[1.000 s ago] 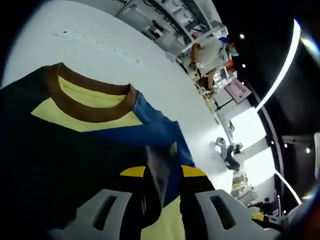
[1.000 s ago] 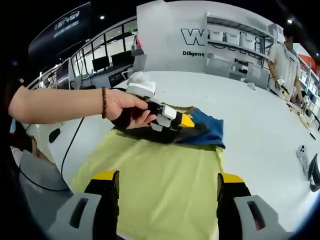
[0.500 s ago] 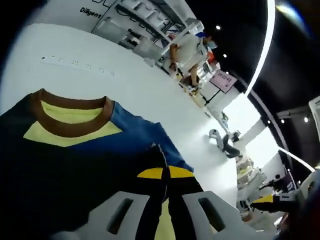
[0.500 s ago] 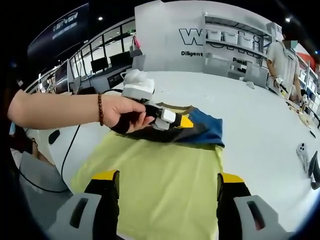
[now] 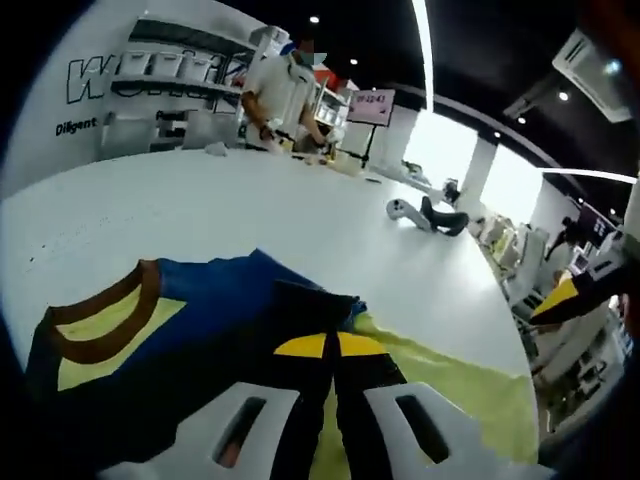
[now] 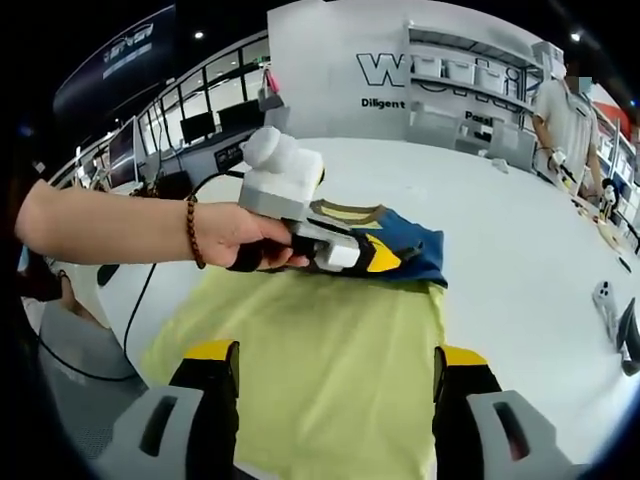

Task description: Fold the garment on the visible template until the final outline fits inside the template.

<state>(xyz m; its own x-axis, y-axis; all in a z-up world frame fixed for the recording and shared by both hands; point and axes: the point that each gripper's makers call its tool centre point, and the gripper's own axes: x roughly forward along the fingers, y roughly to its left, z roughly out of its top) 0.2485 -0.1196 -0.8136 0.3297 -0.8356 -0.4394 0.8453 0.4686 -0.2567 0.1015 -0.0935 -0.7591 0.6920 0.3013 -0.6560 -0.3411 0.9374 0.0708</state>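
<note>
Pinching garment (image 5: 230, 320) fold, left gripper (image 5: 330, 350) jaws closed, white table (image 5: 250, 210)

Scene brightly and evenly lit from overhead ceiling strips (image 5: 425, 45) and spots; windows (image 5: 510, 180) blown out to white in left gripper view; strong fisheye curvature noted at edges; table (image 6: 520, 225) glare mild; shadows soft; near jaws slightly blurred.

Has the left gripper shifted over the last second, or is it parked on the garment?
Yes. In the right gripper view the left gripper has crept right across the garment, toward its blue sleeve, and rolled upward, fingers shut on dark fabric.
</note>
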